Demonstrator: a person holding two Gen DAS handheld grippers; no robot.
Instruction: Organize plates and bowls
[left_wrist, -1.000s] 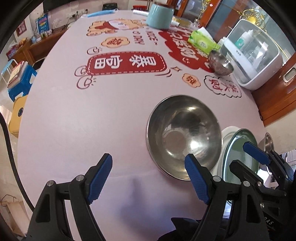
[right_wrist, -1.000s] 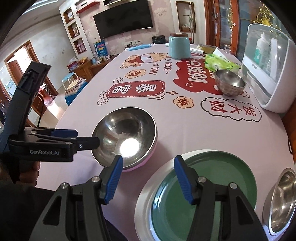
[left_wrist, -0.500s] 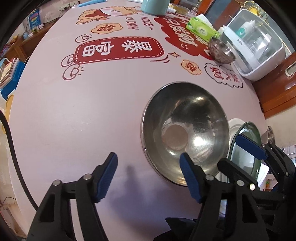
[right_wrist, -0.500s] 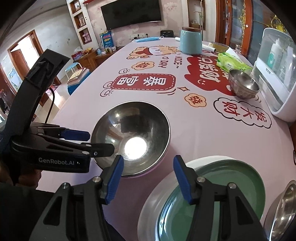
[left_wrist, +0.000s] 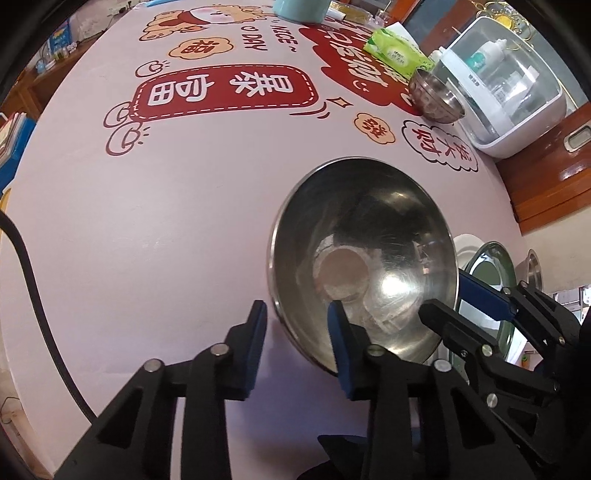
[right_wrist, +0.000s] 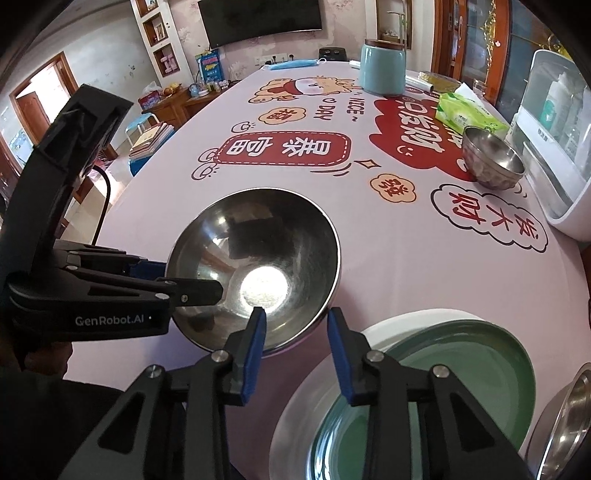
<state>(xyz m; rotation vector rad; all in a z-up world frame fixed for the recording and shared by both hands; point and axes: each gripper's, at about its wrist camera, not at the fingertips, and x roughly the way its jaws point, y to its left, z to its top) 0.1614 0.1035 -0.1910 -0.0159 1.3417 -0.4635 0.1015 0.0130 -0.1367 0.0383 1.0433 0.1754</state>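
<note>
- Big steel bowl (right_wrist: 258, 266) sits empty, near the middle of the pink table (left_wrist: 147, 221).
- Left gripper (left_wrist: 297, 325) closing over the bowl's left rim; contact looks likely, can't confirm.
- Right gripper (right_wrist: 295, 332) closing over its near-right rim, same doubt.
- Green plate (right_wrist: 424, 398) near right, empty.
- Small steel bowl (right_wrist: 493, 157) far right, empty.
</note>
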